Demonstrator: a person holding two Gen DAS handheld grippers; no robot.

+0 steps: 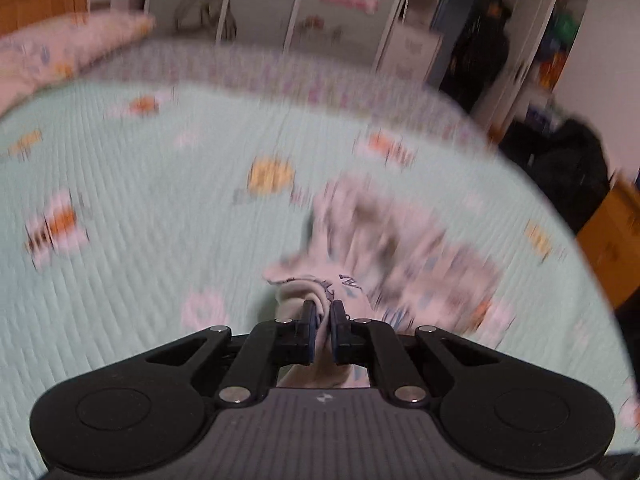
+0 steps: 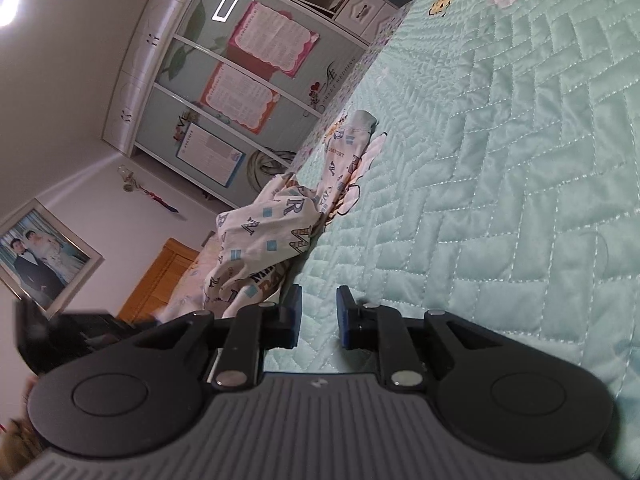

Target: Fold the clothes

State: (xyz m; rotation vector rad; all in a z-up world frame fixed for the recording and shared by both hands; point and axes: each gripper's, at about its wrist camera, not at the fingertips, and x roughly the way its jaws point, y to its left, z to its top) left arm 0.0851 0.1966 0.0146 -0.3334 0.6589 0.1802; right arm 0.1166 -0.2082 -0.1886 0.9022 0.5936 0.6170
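Observation:
A white garment [image 1: 380, 248] printed with letters lies bunched on the mint quilted bedspread [image 1: 160, 200]; the left wrist view is motion-blurred. My left gripper [image 1: 320, 308] is shut on a fold at the garment's near end, and cloth shows between the pads. In the tilted right wrist view the same garment [image 2: 276, 232] lies crumpled ahead and to the left. Part of it is raised off the bedspread [image 2: 500, 160]. My right gripper [image 2: 318, 296] is low over the bed and open a little. Only quilt shows in its gap, and the cloth lies just beyond its left finger [image 2: 294, 308].
A pink pillow [image 1: 60, 52] lies at the bed's far left by a wooden headboard [image 1: 40, 0]. A wardrobe [image 1: 280, 8] with posters stands beyond the bed. A dark bag [image 1: 560, 160] and a wooden cabinet [image 1: 612, 240] are off the right edge. A framed photo [image 2: 40, 256] hangs on the wall.

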